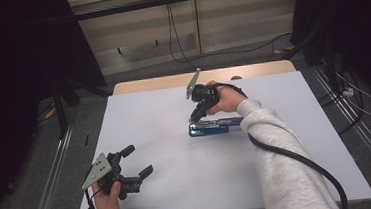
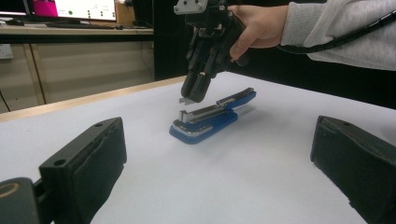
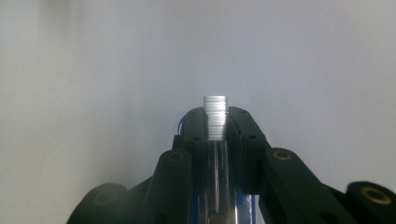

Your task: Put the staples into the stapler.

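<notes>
With the right hand-held gripper [image 2: 195,91] clenched on a short silvery strip of staples [image 3: 215,116] just above the opened blue stapler [image 2: 210,117] lying mid-desk [image 1: 157,152], lower it squarely into the metal channel, while the released left hand-held gripper [image 1: 137,161] rests well apart

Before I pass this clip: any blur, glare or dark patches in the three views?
High view: sharp on the table, dark at both upper corners. Left gripper view: the stapler is fairly crisp, the near fingers soft. Right gripper view: the staple strip glares bright white and slightly blurred; the background is a featureless grey.
</notes>
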`<act>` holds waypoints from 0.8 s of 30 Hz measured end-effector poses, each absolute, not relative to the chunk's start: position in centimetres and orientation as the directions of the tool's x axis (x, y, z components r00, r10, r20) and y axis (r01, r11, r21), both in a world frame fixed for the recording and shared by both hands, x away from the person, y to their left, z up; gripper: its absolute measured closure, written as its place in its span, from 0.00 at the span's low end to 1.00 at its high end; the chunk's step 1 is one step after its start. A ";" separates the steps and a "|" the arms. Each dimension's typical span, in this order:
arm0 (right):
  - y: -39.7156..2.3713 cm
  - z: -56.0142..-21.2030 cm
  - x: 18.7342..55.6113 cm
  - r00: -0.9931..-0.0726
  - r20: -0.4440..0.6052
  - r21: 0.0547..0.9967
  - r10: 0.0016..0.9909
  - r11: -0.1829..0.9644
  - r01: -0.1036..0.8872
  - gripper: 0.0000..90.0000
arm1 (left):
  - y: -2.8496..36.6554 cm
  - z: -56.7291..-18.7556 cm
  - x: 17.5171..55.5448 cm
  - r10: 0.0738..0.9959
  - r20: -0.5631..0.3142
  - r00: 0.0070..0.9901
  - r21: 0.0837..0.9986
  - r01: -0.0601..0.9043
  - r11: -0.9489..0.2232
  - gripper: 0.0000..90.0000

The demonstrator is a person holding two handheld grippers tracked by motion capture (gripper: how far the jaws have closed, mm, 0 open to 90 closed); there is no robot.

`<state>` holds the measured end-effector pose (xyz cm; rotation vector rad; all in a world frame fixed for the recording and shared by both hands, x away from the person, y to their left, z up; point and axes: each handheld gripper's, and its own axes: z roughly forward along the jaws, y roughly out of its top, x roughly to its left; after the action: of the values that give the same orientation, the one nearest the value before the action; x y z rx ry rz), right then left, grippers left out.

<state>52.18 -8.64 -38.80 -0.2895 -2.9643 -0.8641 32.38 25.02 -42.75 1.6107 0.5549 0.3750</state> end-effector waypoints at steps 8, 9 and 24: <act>-8.8 -39.1 52.2 -0.982 0.088 0.518 0.167 0.834 0.188 0.87 | 25.0 -42.8 32.4 0.558 -0.081 0.826 0.990 0.133 -0.054 0.04; -8.8 -39.1 52.2 -0.983 0.086 0.518 0.164 0.835 0.185 0.87 | 25.0 -42.8 32.4 0.558 -0.081 0.826 0.990 0.133 -0.053 0.04; -8.8 -39.6 52.2 -0.982 0.089 0.508 0.166 0.840 0.188 0.87 | 25.0 -42.7 32.4 0.558 -0.074 0.827 0.990 0.127 -0.056 0.04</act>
<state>52.24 -8.84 -39.62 -0.2868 -2.9738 -0.8280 32.39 25.01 -42.72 1.6113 0.5519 0.3817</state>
